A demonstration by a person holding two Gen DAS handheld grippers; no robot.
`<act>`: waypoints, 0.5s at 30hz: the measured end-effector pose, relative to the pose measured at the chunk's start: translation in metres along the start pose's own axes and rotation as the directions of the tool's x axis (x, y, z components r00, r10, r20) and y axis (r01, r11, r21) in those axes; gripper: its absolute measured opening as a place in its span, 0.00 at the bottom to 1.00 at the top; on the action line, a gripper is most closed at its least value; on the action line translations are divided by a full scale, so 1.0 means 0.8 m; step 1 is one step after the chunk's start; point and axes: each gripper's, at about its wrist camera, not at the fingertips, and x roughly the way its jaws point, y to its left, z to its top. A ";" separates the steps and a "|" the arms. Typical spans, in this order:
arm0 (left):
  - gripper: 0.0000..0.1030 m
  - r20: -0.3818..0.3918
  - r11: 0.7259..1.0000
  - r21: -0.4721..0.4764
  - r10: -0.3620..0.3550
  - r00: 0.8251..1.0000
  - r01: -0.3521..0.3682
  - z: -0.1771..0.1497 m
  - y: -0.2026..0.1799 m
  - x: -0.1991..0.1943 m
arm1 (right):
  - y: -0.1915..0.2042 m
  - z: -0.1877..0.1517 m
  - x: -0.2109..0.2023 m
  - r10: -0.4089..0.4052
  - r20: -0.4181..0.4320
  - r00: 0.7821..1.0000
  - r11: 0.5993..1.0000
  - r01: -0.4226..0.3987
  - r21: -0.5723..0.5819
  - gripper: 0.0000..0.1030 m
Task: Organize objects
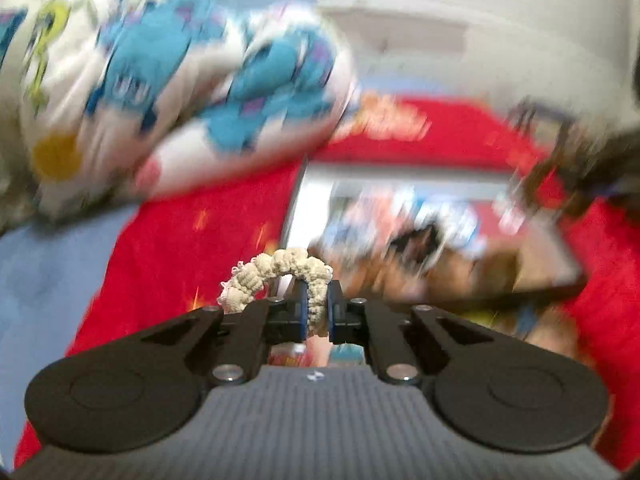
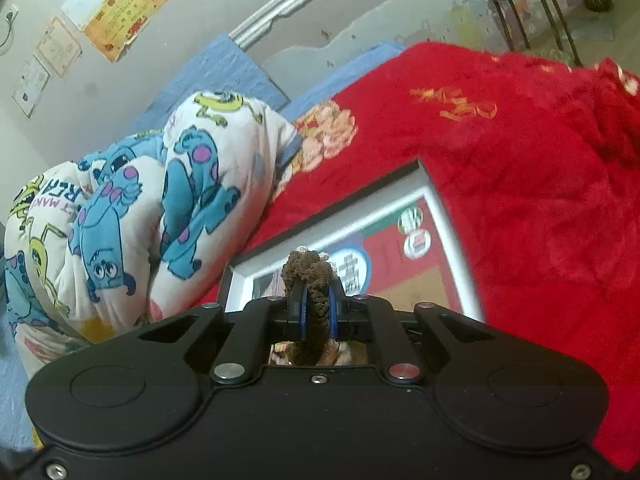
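My left gripper (image 1: 317,300) is shut on a cream hair scrunchie (image 1: 276,274), whose loop curls up and to the left of the fingertips. The left wrist view is blurred by motion. My right gripper (image 2: 317,298) is shut on a brown scrunchie (image 2: 307,276) that bulges above the pads and hangs down between the fingers. Both grippers hover above a white-rimmed box (image 2: 448,240) with a colourful printed inside, which lies on a red blanket (image 2: 520,184). In the left wrist view the box (image 1: 296,196) holds a blurred mix of items.
A cartoon-print quilt (image 2: 132,208) is bunched to the left of the box, over a blue sheet (image 2: 224,64). A stool (image 2: 524,4) stands on the floor at the far right. Certificates (image 2: 124,12) hang on the wall.
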 end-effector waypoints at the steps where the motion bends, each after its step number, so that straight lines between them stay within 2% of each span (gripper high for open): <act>1: 0.11 0.021 1.000 0.010 -0.011 1.000 0.011 0.014 -0.006 0.000 | -0.004 0.005 0.005 0.002 0.008 1.000 1.000 -0.002 0.004 0.10; 5: 0.12 0.083 0.987 0.096 -0.136 0.987 0.128 0.059 -0.056 0.031 | -0.020 0.017 0.037 -0.017 0.002 1.000 0.999 0.016 0.028 0.10; 8: 0.12 0.065 0.965 0.151 -0.226 0.972 0.215 0.074 -0.104 0.070 | -0.039 0.016 0.058 -0.042 -0.025 0.999 0.996 0.044 0.072 0.10; 11: 0.12 0.034 0.950 0.207 -0.247 0.968 0.235 0.072 -0.140 0.101 | -0.057 0.011 0.074 -0.062 -0.052 0.997 0.992 0.067 0.104 0.10; 15: 0.12 -0.025 0.944 0.215 -0.253 0.967 0.252 0.055 -0.157 0.128 | -0.072 0.004 0.090 -0.083 -0.070 0.994 0.987 0.092 0.132 0.10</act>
